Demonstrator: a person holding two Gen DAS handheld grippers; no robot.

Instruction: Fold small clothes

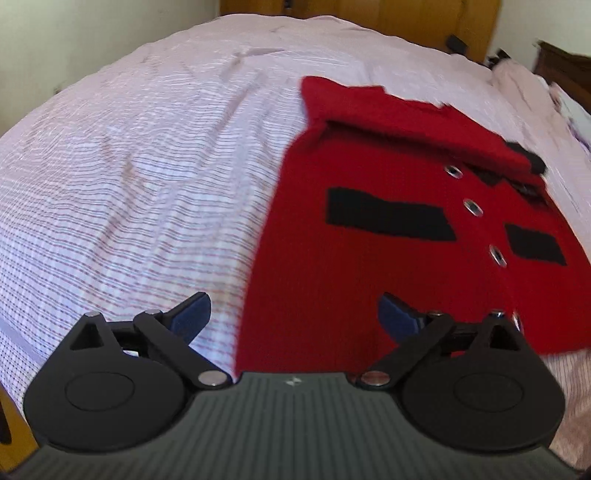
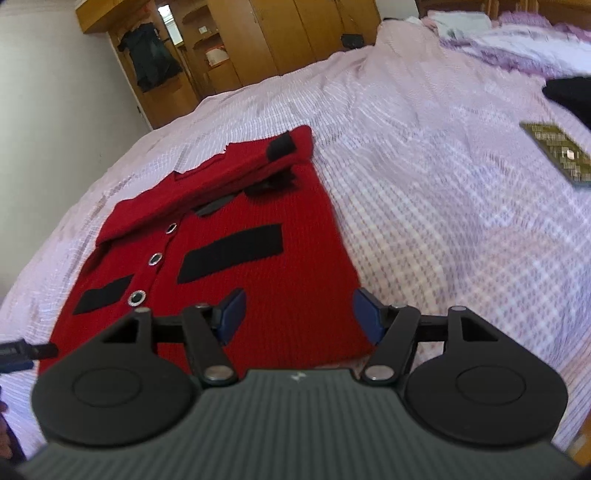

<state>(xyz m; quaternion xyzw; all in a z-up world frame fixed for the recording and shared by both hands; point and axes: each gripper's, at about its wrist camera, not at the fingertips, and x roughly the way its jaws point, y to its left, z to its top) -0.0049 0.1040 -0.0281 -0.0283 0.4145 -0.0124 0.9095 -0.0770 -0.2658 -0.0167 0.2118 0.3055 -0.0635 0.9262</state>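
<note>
Red cardigan (image 1: 332, 258) lies flat; bare bedsheet (image 1: 129, 184) beside each hem corner; both tools gape empty.

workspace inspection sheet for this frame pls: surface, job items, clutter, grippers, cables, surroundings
Surface: bed sheet, pale checked, wrinkled.
Job's things: red cardigan lying flat, buttoned, sleeves folded across the chest.
Clutter: flat patterned case and a dark item at the right edge of the right wrist view.
Grippers: left gripper open, empty; right gripper open, empty; both over the cardigan's hem.
Cables: nothing seen.
Surroundings: wooden wardrobe, dark garment hanging on it.
</note>
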